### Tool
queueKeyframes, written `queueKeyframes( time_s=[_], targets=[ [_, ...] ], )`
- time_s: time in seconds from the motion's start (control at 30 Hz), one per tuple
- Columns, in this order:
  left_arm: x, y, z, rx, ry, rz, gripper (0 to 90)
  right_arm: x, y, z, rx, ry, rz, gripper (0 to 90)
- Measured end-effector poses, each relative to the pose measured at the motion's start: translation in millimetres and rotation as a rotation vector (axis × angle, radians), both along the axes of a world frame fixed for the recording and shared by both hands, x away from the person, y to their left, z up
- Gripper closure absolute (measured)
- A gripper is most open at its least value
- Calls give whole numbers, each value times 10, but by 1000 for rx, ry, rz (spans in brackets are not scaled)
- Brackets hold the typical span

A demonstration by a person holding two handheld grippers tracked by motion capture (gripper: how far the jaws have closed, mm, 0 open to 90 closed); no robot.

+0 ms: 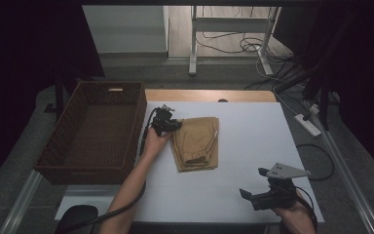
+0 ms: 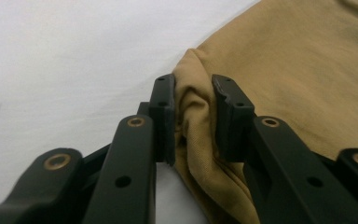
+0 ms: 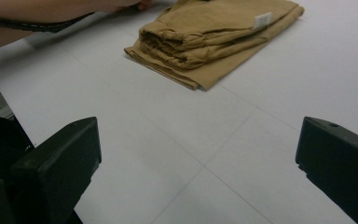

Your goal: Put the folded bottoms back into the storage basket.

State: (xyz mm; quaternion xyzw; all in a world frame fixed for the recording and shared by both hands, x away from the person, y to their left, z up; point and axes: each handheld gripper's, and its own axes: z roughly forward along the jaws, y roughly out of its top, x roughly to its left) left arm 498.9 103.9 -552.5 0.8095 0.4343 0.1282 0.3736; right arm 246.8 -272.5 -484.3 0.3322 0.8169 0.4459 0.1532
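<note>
A folded tan garment (image 1: 197,141) lies on the white table top (image 1: 258,136), just right of the basket. My left gripper (image 1: 175,124) is at the garment's upper left corner. Close up, the left gripper (image 2: 193,93) has its pads pressed on a bunched fold of the garment's (image 2: 298,70) edge, so it is shut on the cloth. My right gripper (image 1: 253,183) rests near the table's front right, well apart from the garment. From its own camera the right gripper (image 3: 198,140) stands wide open with bare table between the jaws, and the garment (image 3: 214,32) with its white label (image 3: 262,20) lies farther off.
A dark brown wicker basket (image 1: 78,165) stands at the table's left side, with nothing visible inside. The person's left forearm (image 3: 28,18) reaches across towards the garment. Beyond the table are a white frame leg (image 1: 193,44), loose cables and a power strip (image 1: 308,124) on the floor.
</note>
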Motion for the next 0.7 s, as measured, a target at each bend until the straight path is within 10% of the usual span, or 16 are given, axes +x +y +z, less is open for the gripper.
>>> queueKeyframes(
  time_s=[0.7],
  targets=[
    [-63,-52,-2,53,-54,13,704,377,415,-82,-12,72,74,10]
  ],
)
